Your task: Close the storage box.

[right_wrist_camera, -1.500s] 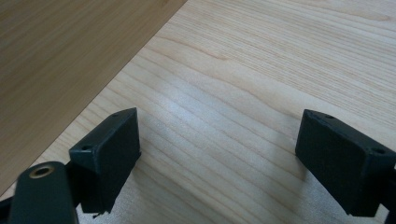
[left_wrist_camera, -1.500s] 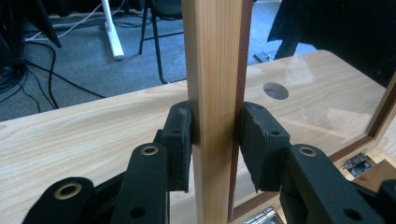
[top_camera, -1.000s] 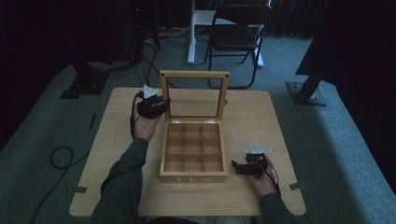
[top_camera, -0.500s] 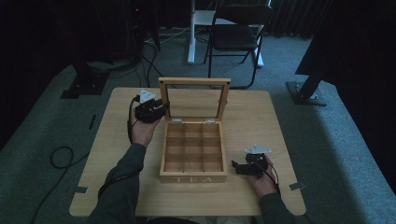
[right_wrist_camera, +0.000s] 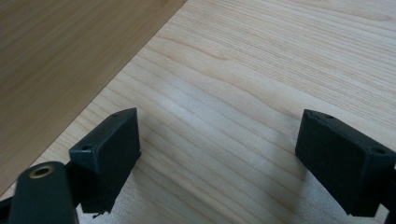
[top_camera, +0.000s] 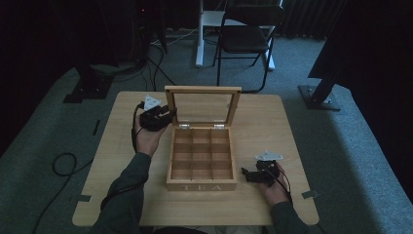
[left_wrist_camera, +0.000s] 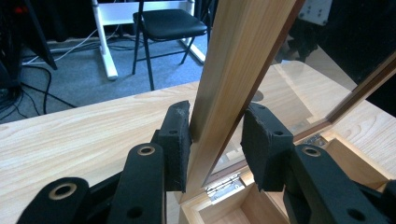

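A wooden tea box [top_camera: 201, 185] with empty compartments stands open in the middle of the table [top_camera: 292, 126]. Its glass-paned lid [top_camera: 202, 90] stands up at the back. My left gripper [top_camera: 168, 117] straddles the lid's left side rail [left_wrist_camera: 233, 56]. Its jaws have just been opening: one pad [left_wrist_camera: 175, 140] still touches the wood, and the other stands slightly off it, so my left gripper [left_wrist_camera: 215, 126] is open. My right gripper [top_camera: 246, 173] rests on the table right of the box. There my right gripper [right_wrist_camera: 219, 135] is open and holds nothing, with the box's side wall [right_wrist_camera: 60, 51] at its left.
A black chair [top_camera: 248, 34] and a white stand [top_camera: 199, 29] are on the carpet beyond the table. Dark stand bases sit at the far left [top_camera: 90, 87] and right [top_camera: 319, 97]. A cable [top_camera: 63, 163] loops on the floor at the left.
The lid's top edge has come down in the high view, so the lid looks shorter. The left hand has shifted a little nearer along with it. The right hand has stayed put.
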Demonstrator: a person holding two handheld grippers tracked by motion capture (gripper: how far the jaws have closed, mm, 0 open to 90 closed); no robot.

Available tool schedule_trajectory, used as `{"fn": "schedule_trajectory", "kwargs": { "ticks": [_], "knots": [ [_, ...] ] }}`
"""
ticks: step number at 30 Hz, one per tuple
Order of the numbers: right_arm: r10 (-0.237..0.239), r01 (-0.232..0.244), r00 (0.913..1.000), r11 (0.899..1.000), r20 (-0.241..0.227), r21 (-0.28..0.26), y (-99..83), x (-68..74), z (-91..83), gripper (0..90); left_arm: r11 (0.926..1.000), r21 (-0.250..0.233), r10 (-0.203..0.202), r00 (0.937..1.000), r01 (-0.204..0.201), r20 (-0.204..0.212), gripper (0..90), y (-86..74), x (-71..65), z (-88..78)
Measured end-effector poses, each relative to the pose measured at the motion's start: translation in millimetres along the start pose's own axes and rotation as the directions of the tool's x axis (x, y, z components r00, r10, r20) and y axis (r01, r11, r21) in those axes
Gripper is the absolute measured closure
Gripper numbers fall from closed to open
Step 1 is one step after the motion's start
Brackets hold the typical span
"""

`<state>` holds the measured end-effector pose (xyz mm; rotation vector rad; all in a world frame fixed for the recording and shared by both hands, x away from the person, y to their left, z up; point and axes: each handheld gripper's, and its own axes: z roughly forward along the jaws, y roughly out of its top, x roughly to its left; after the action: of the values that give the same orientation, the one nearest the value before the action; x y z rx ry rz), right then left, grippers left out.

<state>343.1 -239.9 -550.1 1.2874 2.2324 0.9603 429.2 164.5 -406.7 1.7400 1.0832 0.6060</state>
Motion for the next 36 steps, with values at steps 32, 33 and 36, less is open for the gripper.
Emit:
{"fn": "schedule_trajectory", "kwargs": {
  "ticks": [32,33,36],
  "knots": [
    [0.000,0.000,1.0000,1.000,0.000,0.000,0.0,0.0,0.0,13.4,0.9991,-0.001,-0.042,0.9981,0.042,0.045,59.8,-15.1,-7.6,-19.1],
    [0.000,0.000,1.0000,1.000,0.000,0.000,0.0,0.0,0.0,13.4,0.9991,-0.001,-0.043,0.9979,0.043,0.048,59.7,-15.5,-7.7,-19.6],
    [0.000,0.000,1.0000,1.000,0.000,0.001,0.0,0.0,-0.1,13.4,0.9990,0.002,-0.044,0.9975,0.044,0.055,59.2,-17.0,-8.3,-21.4]
  ]
}}
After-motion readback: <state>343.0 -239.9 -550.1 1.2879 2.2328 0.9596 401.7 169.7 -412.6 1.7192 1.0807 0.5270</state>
